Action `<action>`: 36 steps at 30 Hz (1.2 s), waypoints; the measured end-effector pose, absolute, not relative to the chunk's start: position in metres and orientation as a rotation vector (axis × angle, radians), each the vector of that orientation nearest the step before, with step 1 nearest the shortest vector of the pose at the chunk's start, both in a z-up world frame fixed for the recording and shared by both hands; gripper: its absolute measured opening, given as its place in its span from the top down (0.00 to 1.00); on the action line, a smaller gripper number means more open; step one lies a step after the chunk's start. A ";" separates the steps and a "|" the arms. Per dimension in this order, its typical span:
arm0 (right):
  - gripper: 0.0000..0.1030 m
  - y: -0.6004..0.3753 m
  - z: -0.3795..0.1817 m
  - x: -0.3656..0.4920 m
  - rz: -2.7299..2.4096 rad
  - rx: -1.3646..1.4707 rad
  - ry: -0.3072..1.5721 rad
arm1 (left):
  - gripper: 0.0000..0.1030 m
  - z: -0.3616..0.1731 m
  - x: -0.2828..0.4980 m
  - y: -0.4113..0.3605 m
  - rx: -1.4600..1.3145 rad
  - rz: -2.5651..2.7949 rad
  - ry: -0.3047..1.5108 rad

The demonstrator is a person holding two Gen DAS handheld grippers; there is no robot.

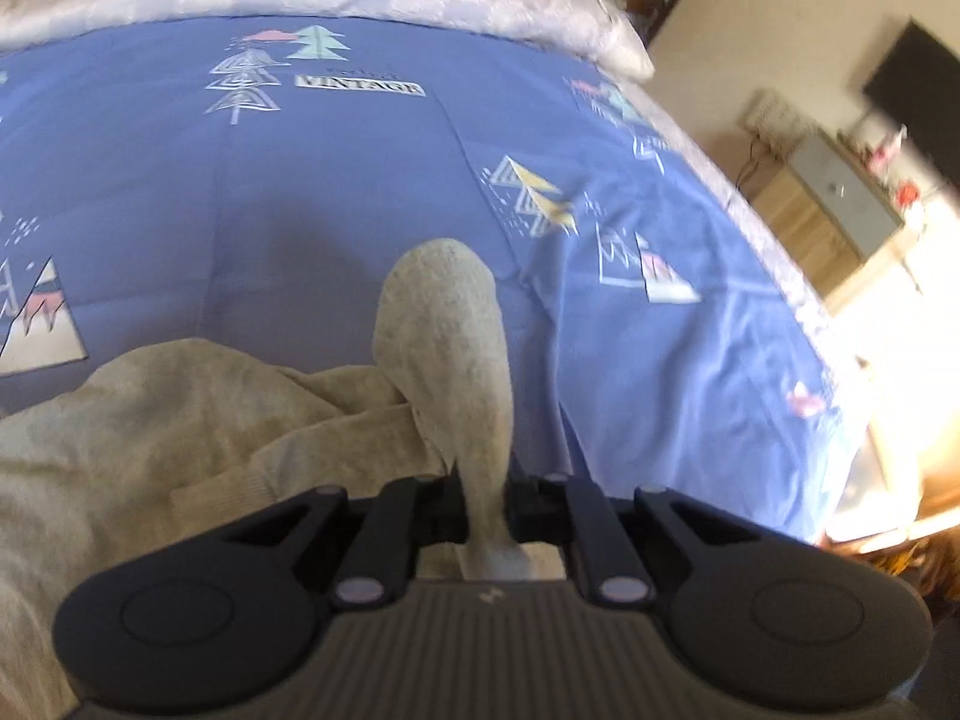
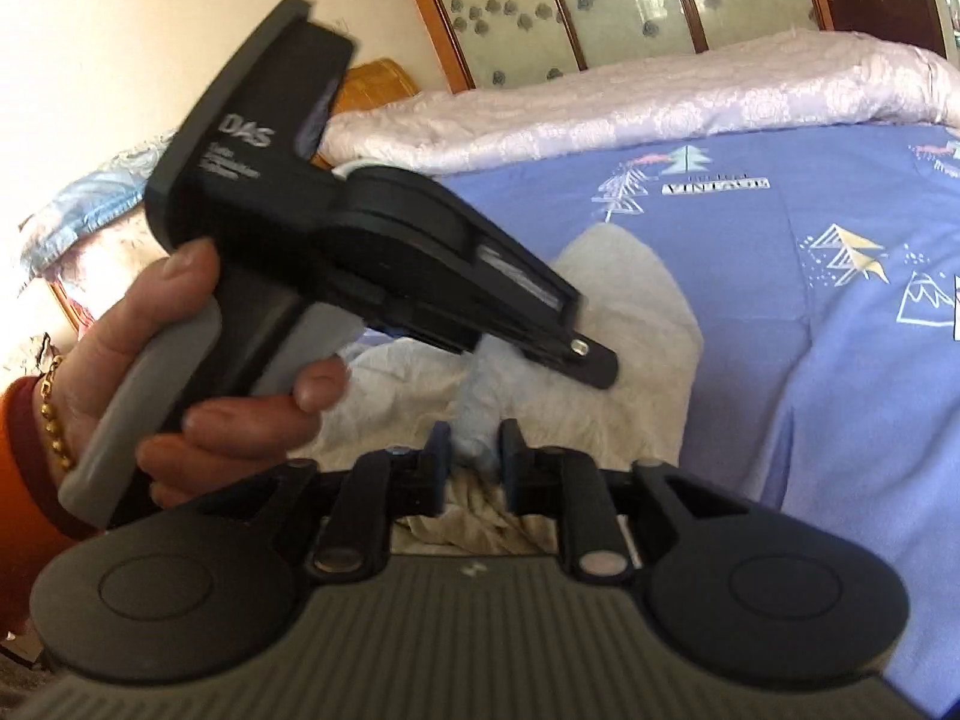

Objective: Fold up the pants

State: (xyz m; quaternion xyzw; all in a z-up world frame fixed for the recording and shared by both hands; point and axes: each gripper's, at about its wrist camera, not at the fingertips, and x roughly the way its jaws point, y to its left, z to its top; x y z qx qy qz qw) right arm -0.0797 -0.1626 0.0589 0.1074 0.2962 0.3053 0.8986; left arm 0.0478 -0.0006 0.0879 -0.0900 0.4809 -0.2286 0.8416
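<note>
Beige pants [image 1: 180, 420] lie bunched near the bed [image 1: 300, 180] edge; left tool [image 1: 486, 504] clamped on a fold, right tool [image 2: 471, 462] apart. Lift evenly, keeping fabric taut.

Pants [image 1: 180, 432] cut off, seemingly leftward

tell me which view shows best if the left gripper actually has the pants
The left wrist view: the left gripper is shut on a fold of the beige pants rising between its fingers. The right wrist view shows that gripper only side-on, its fingertips against the cloth, so the grip is unclear.
</note>
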 end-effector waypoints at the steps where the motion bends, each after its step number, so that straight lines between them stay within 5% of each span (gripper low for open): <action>1: 0.39 -0.162 0.057 -0.081 0.631 0.205 0.612 | 0.92 0.091 0.046 0.008 -0.204 -0.480 1.006; 7: 0.37 -0.140 0.025 -0.078 0.608 0.013 0.665 | 0.92 0.109 0.048 0.050 -0.239 -0.433 0.985; 8: 0.42 -0.136 0.020 -0.074 0.595 -0.017 0.686 | 0.92 0.113 0.046 0.060 -0.252 -0.427 0.980; 9: 0.71 -0.132 0.017 -0.072 0.586 -0.032 0.705 | 0.92 0.116 0.046 0.069 -0.261 -0.421 0.975; 10: 0.85 -0.129 0.018 -0.071 0.586 -0.031 0.720 | 0.92 0.120 0.043 0.079 -0.268 -0.411 0.968; 14: 0.86 -0.110 0.047 -0.069 0.694 0.007 0.664 | 0.92 0.140 0.027 0.133 -0.275 -0.324 0.901; 20: 0.86 -0.049 0.076 -0.068 0.897 -0.032 0.613 | 0.90 0.148 0.008 0.214 -0.299 -0.158 0.866; 23: 0.69 -0.016 0.065 -0.055 0.996 -0.036 0.664 | 0.62 0.122 0.007 0.234 -0.245 -0.046 0.900; 24: 0.54 -0.008 0.059 -0.053 1.038 -0.038 0.689 | 0.60 0.107 0.009 0.241 -0.222 0.012 0.936; 26: 0.53 -0.001 0.048 -0.050 1.047 -0.040 0.748 | 0.63 0.082 0.011 0.255 -0.255 0.082 1.019; 29: 0.53 -0.025 0.053 -0.048 1.058 0.043 0.731 | 0.54 0.070 -0.002 0.274 -0.366 0.059 1.000; 31: 0.48 -0.052 0.054 -0.041 1.011 0.121 0.716 | 0.30 0.072 -0.011 0.280 -0.383 0.072 0.948; 36: 0.41 -0.112 0.025 -0.012 0.811 0.391 0.821 | 0.13 0.065 -0.020 0.288 -0.405 0.054 0.905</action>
